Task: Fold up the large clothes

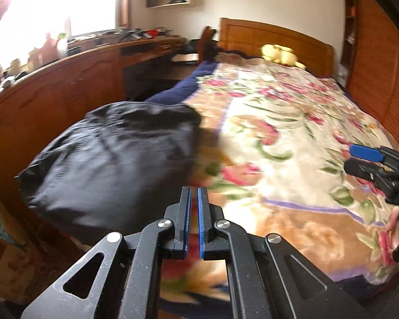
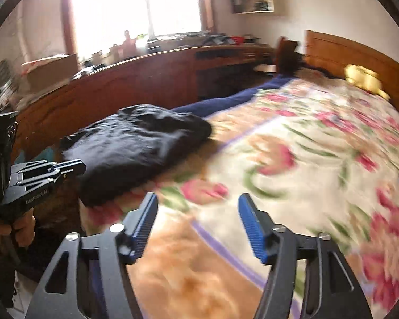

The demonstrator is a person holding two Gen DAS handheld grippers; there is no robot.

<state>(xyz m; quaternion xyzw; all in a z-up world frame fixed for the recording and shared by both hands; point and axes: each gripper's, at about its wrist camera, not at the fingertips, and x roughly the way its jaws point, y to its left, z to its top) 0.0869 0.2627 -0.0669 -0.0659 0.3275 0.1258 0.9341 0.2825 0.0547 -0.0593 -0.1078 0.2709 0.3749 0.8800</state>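
Observation:
A black garment (image 1: 114,156) lies folded in a compact pile on the near left corner of the bed; it also shows in the right wrist view (image 2: 135,148). My left gripper (image 1: 194,194) is shut and empty, held above the bed's front edge just right of the garment. It also shows from the side in the right wrist view (image 2: 77,165). My right gripper (image 2: 198,202) is open and empty above the floral blanket (image 2: 292,159), to the right of the garment. It shows in the left wrist view (image 1: 353,156) at the right edge.
The bed has a floral blanket (image 1: 279,133), a blue cover (image 1: 183,87) along its left side, a yellow plush toy (image 1: 279,54) and a wooden headboard (image 1: 268,40). A long wooden cabinet (image 1: 66,90) with clutter runs along the left under a bright window. Boxes (image 1: 5,252) stand on the floor at the left.

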